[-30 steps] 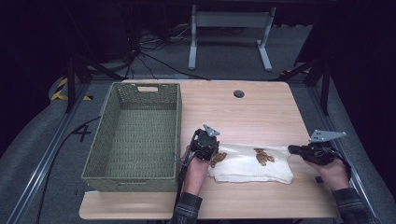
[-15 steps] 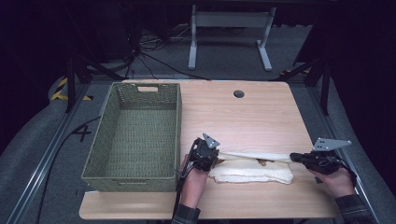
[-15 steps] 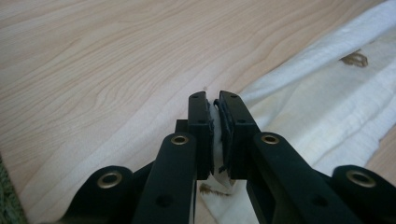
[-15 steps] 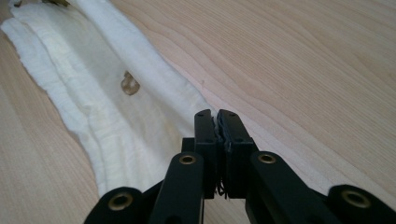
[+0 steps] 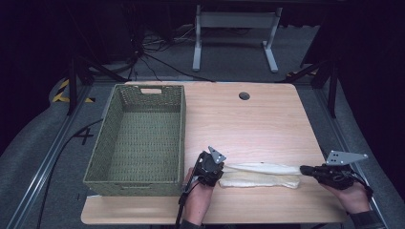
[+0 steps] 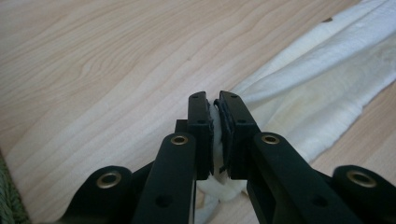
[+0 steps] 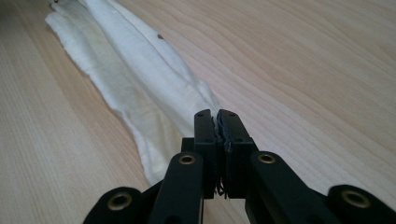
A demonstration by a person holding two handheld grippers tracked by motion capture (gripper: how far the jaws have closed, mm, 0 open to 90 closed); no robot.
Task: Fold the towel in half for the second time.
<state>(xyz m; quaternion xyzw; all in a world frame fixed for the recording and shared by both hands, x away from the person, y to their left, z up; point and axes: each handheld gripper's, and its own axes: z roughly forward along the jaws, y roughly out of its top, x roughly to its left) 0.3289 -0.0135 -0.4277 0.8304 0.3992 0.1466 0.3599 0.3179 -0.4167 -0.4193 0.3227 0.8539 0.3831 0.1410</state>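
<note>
Left of you sits the green wicker basket (image 5: 136,138). Your left gripper (image 5: 220,172) pinches one end of the white towel (image 5: 260,175) lying folded near the table's front edge; your right gripper (image 5: 303,169) clamps the other. Keep both ends level and taut while you fold.

Legible markings: one. A dark figure "4" (image 5: 84,136) on the grey floor (image 5: 43,143), left of the table, beside the floor rail. Yellow-and-black hazard striping (image 5: 62,90) on the floor farther back, left; no wording. No other text, label or brand readable.
</note>
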